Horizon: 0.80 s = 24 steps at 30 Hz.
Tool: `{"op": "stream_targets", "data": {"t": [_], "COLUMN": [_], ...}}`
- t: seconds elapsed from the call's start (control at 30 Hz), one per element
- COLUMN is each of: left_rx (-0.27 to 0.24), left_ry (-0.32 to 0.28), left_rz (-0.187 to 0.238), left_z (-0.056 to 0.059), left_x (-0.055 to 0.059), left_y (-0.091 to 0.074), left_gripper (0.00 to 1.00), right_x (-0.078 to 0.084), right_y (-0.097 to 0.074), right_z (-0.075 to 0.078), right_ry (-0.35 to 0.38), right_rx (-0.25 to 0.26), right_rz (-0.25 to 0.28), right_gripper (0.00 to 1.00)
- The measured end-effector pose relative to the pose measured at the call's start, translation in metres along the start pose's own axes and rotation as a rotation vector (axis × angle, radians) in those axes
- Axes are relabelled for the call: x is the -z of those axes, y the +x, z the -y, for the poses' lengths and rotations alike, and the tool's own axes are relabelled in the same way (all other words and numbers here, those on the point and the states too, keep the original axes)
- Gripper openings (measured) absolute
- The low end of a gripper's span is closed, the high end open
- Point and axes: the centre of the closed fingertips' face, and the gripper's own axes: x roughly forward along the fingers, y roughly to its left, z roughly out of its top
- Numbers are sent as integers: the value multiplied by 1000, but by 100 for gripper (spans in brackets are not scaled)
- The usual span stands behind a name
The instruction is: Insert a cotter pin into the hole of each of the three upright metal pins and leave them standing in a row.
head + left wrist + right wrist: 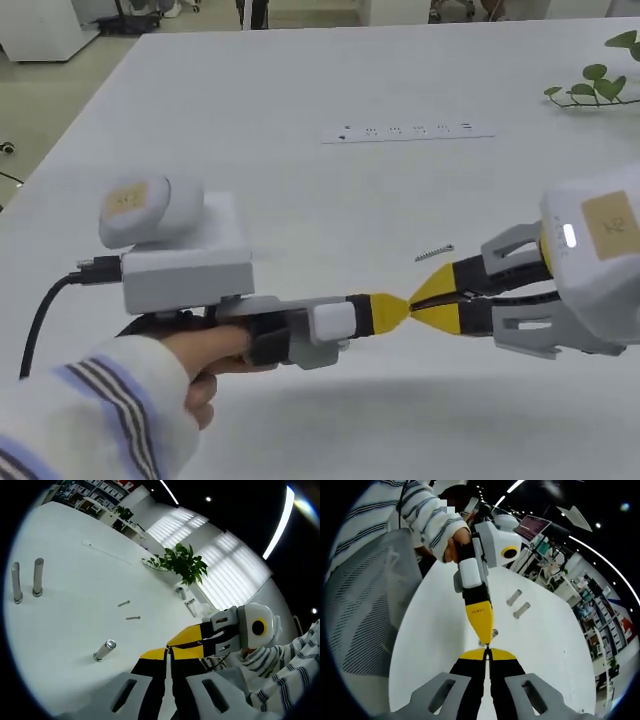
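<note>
The left gripper (398, 309) and right gripper (420, 305) met tip to tip, jaws closed narrow; anything pinched was too small to tell. Two pins (38, 577) stood, a third pin (104, 650) lay flat, cotter pins (133, 618) loose nearby. Probably a regrasp; next would need aligning with a hole.

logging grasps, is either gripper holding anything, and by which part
Cannot tell: left gripper and right gripper meet tip to tip, jaws shut, anything pinched hidden.
</note>
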Motion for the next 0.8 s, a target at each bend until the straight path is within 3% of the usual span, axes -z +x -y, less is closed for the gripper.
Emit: {"op": "stream_targets", "data": {"t": [0.5, 0.7, 0.8], "left_rx": [-18, -15, 5], "left_ry": [38, 64, 115], "left_rz": [-32, -32, -38], "left_z": [-1, 0, 3], "left_x": [5, 5, 7], "left_y": [-5, -5, -6], "left_gripper": [0, 0, 0], "right_x": [-4, 1, 4], "right_y": [3, 1, -1], "right_z": [-7, -6, -6], "right_ry": [-19, 29, 78], "right_rx": [-28, -27, -37], "right_rz": [26, 41, 52], "right_gripper": [4, 13, 14]}}
